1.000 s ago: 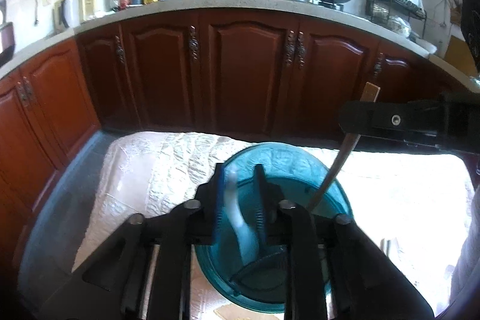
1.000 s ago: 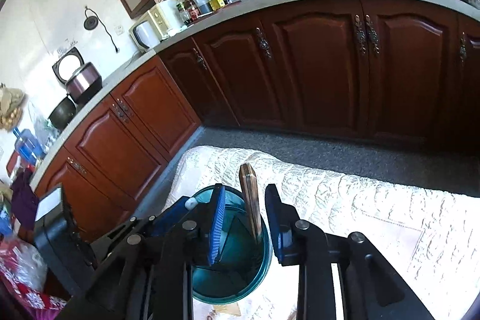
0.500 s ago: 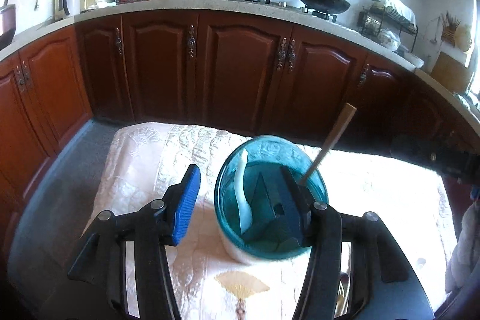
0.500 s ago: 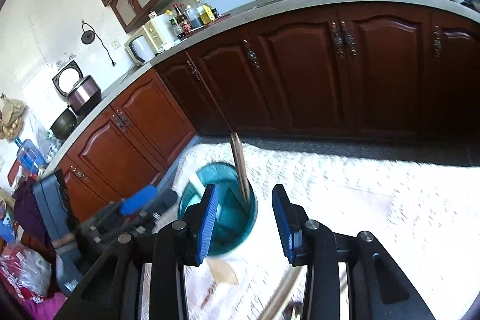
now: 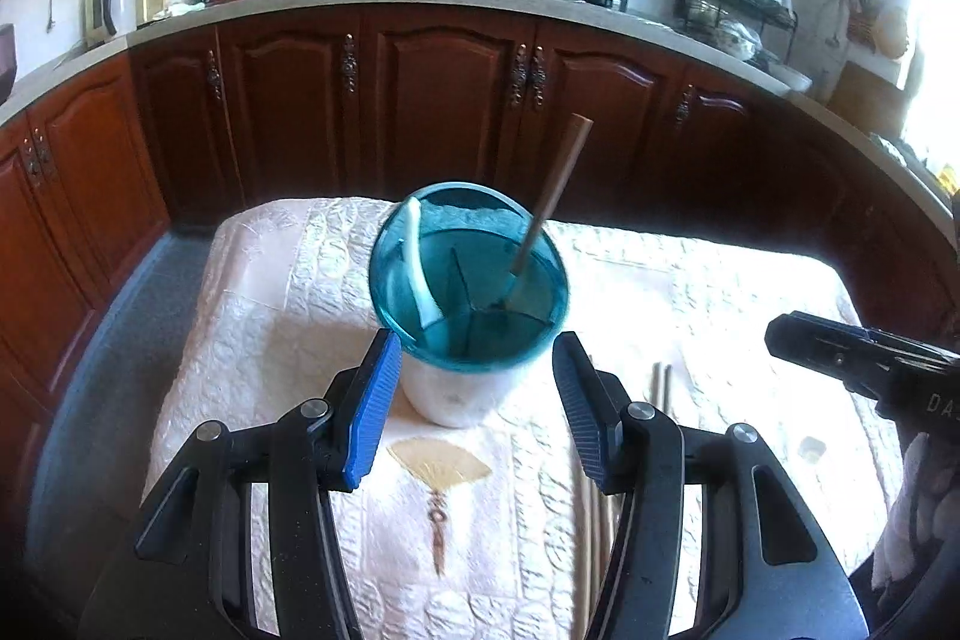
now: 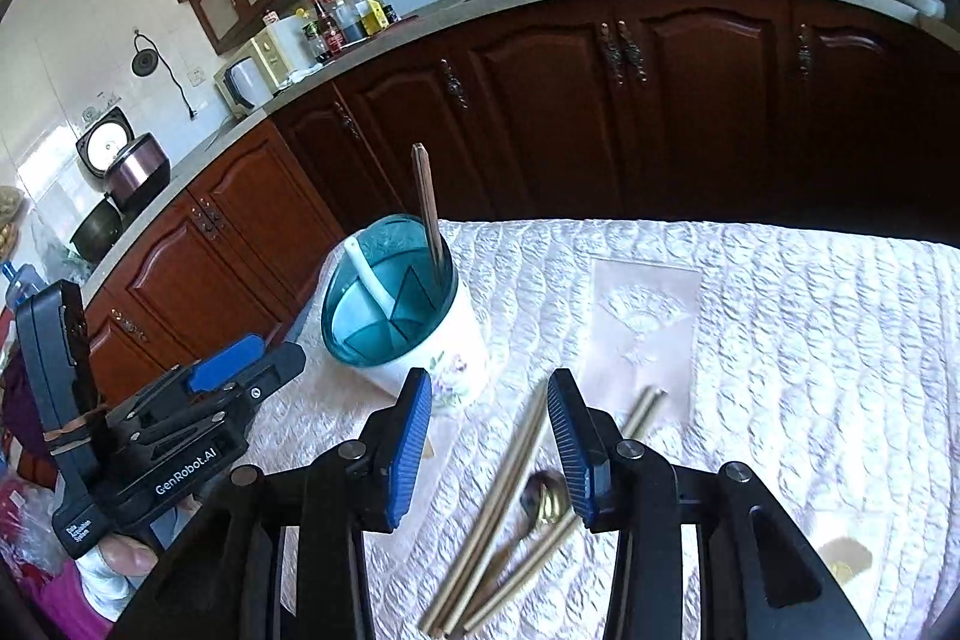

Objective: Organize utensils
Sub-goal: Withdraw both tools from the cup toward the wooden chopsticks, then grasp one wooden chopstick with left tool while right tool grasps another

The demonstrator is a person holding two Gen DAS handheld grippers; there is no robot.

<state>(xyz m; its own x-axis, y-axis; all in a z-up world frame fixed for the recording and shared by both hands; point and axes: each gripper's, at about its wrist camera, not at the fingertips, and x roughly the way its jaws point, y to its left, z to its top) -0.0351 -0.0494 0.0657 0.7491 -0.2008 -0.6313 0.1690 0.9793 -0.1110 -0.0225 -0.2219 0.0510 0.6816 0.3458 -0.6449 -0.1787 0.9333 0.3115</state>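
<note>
Right gripper: empty, jaws opening above the loose chopsticks and spoon, probably lining up a pick.
Left gripper: wide open, empty, near the holder.
Utensil holder: farther left on the tablecloth, with a white spoon and wooden utensil sorted into separate compartments.

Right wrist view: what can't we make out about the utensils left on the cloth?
- Chopsticks: motion-blurred, near ends cut off by the bottom edge; count unclear.
- Spoon: handle hidden among chopsticks, bowl partly behind the opening right gripper.
- Left wrist view: left gripper covers them.
</note>
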